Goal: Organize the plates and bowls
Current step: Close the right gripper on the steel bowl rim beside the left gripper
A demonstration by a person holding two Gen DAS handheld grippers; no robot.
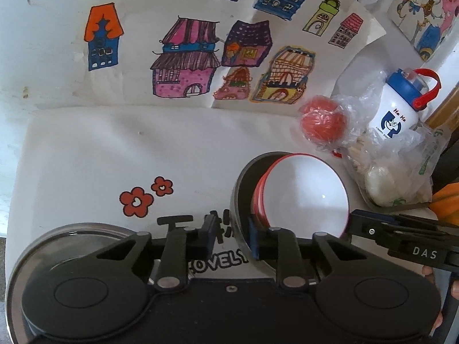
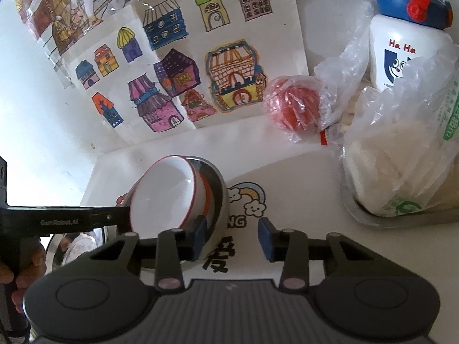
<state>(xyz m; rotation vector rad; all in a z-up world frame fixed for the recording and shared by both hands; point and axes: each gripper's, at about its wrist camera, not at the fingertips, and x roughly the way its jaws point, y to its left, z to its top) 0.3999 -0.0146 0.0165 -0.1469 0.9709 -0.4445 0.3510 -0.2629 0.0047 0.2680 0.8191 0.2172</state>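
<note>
Gripping tilted steel bowl (image 1: 239, 200) rim, left tongs (image 1: 232, 236), right tongs (image 2: 233, 236) released, rainbow print (image 2: 249, 197) right-view only.

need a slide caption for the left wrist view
Left gripper clamps a tilted steel bowl holding a red-rimmed white bowl above a white mat.

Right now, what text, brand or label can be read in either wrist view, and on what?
"Ha Ha": red, on the white bottle.
"DAS": on the right gripper body, seen from the left wrist.
"GenRobot.AI": on the left gripper body, faint.
"LOVELY": on the table mat, partly hidden.
"NG" and one Chinese character: same mat, right wrist view.
Green print on the plastic bag: too blurred.
</note>
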